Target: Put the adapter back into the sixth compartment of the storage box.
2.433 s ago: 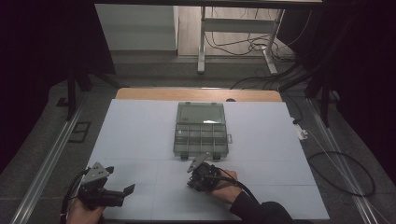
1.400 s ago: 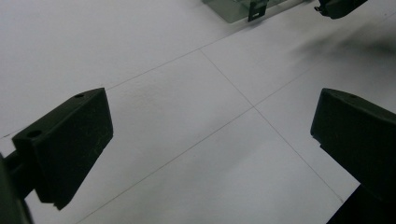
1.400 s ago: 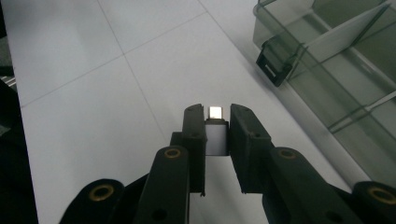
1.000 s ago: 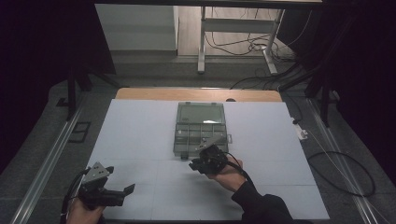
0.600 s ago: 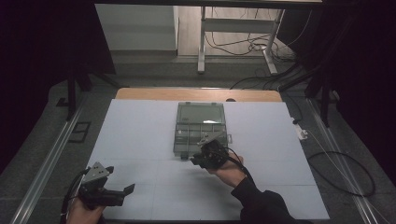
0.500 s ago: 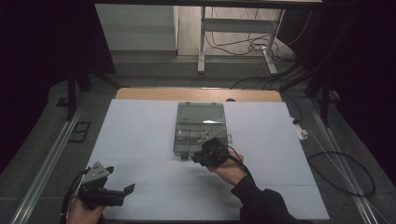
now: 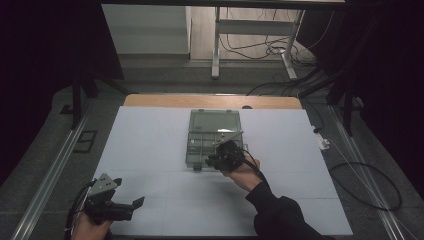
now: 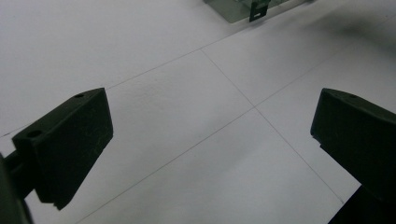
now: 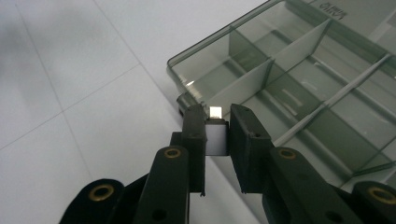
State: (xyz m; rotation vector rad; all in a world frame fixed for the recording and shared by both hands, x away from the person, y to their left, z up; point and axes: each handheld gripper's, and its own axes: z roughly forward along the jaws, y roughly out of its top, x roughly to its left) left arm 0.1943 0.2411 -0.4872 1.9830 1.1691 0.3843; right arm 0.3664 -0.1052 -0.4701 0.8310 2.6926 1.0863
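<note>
A clear grey compartment box (image 7: 214, 137) lies open at the middle of the white table (image 7: 150, 140), its lid folded back on the far side. My right gripper (image 7: 216, 159) hovers at the box's near right corner, held by a hand in a dark sleeve. In the right gripper view my right gripper (image 9: 215, 116) is shut on a small grey block with a shiny tip (image 9: 215, 135), just above the near corner compartment (image 9: 219, 79). My left gripper (image 7: 136, 202) rests at the near left of the table. In its own view my left gripper (image 8: 210, 121) is open, with bare table between the jaws.
Thin dividers split the box (image 9: 299, 70) into several compartments. A wooden strip (image 7: 210, 101) runs along the table's far edge. A small white object (image 7: 322, 143) lies off the right edge, with cables (image 7: 365, 180) on the floor beyond.
My right gripper has moved away from the table's near edge up to the box's near corner, still carrying the small block. My left gripper has stayed in place.
</note>
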